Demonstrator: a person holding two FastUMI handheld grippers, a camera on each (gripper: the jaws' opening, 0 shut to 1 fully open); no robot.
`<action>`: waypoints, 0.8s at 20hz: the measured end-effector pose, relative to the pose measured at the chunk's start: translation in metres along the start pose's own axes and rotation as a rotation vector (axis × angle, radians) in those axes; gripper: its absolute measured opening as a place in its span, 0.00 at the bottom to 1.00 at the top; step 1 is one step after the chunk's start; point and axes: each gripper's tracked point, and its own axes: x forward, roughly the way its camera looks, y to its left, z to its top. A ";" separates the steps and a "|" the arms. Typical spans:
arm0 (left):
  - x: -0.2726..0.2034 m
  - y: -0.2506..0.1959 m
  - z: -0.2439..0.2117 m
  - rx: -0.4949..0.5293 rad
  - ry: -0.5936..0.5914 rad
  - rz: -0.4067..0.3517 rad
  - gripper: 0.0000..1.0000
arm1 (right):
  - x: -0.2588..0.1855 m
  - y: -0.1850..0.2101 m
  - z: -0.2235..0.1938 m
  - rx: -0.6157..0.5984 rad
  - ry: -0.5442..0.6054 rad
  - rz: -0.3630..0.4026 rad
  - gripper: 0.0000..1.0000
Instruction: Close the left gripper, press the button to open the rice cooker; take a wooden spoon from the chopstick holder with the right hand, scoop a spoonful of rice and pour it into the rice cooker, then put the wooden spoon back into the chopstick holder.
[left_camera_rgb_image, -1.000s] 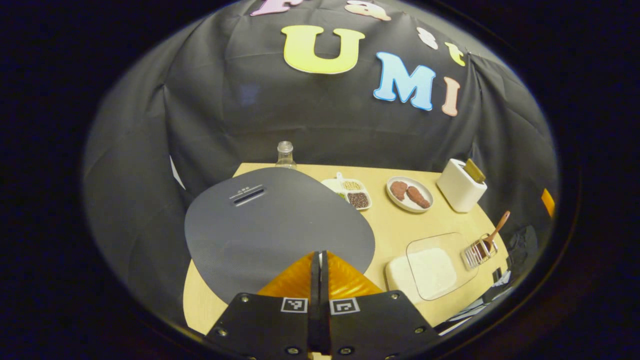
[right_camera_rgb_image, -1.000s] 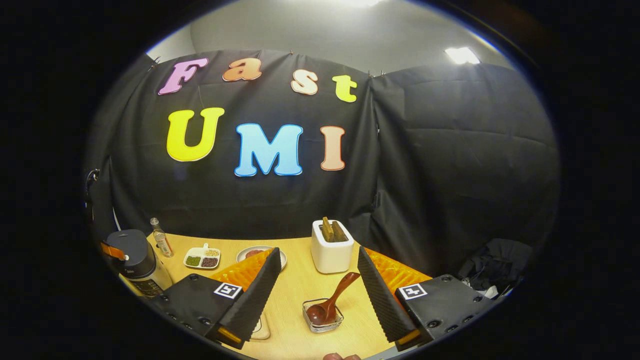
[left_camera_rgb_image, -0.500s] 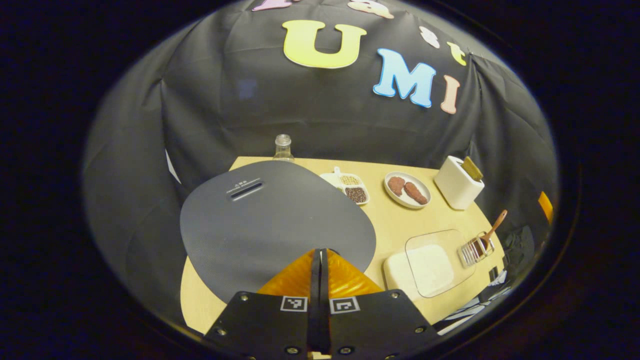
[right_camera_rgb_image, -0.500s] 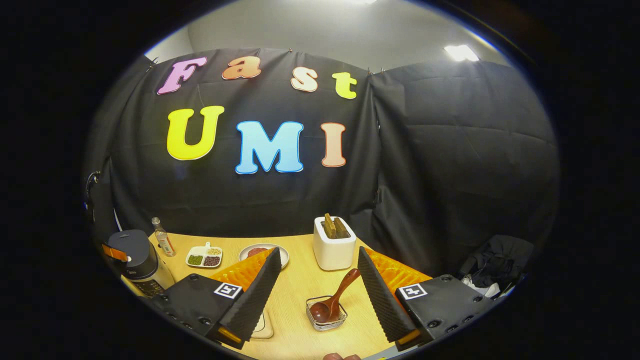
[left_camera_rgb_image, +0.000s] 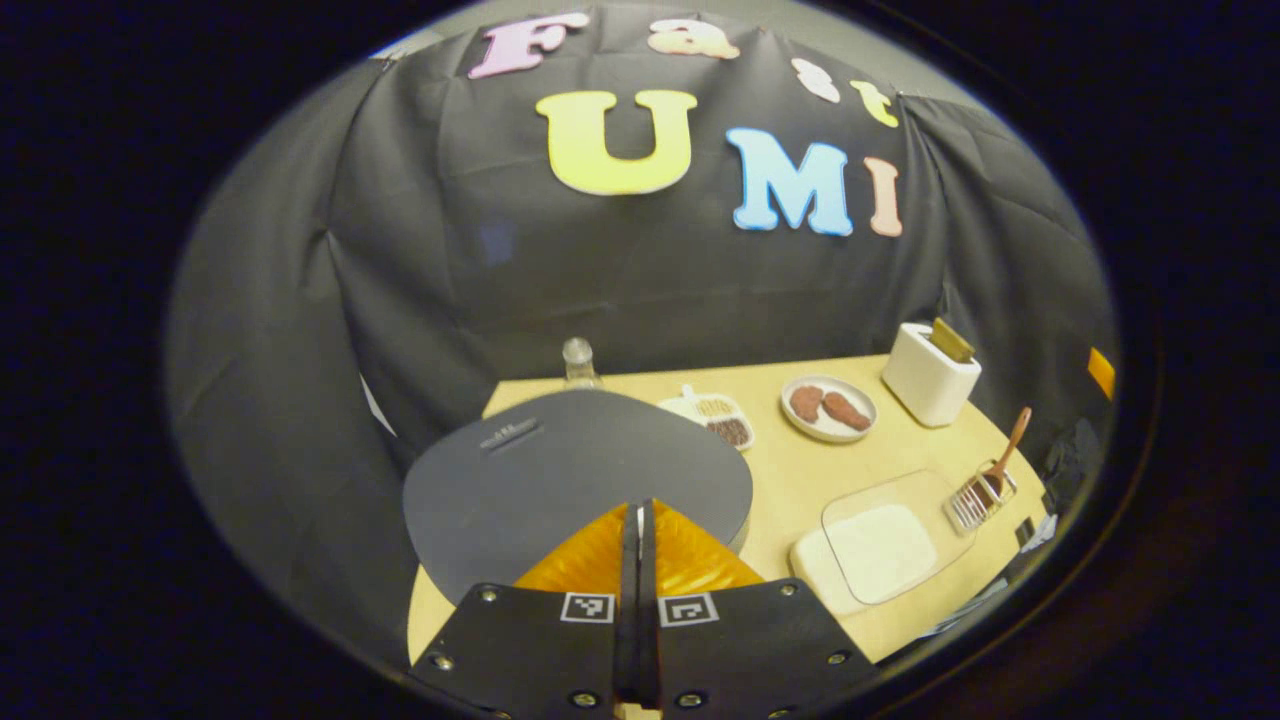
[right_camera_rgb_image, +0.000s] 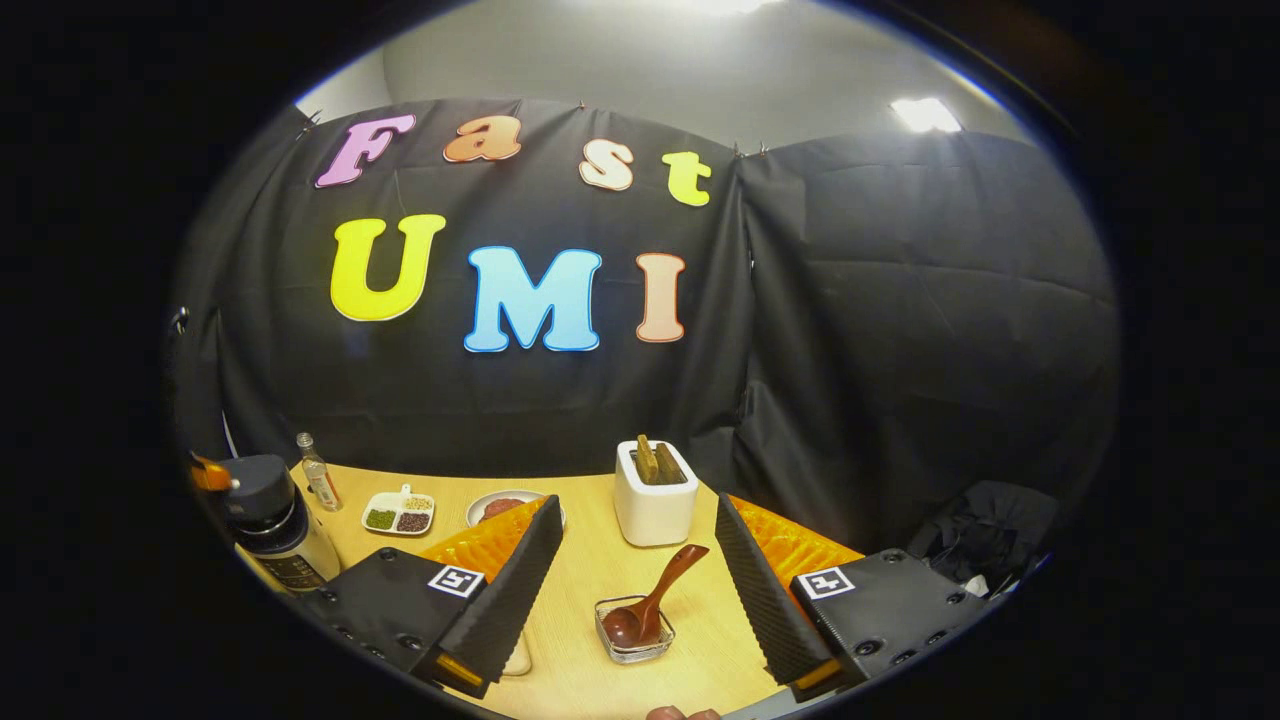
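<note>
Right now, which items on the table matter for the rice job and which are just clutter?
Job items:
rice cooker
wooden spoon
chopstick holder
rice container
left gripper, shut
right gripper, open

Just lying about:
toaster
plate of meat
divided bean dish
bottle

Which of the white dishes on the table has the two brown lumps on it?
The round plate, between the divided dish of beans and the toaster. The divided dish holds small grains instead.
</note>
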 end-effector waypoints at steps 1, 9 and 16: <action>-0.008 0.010 0.025 0.008 -0.073 0.039 0.02 | 0.000 -0.001 -0.001 0.001 0.004 0.002 0.97; -0.109 0.014 0.141 -0.026 -0.413 0.126 0.01 | 0.014 -0.004 -0.001 0.022 0.027 0.043 0.98; -0.162 -0.043 0.159 -0.062 -0.498 0.152 0.00 | 0.048 -0.038 -0.003 0.050 0.066 0.085 0.98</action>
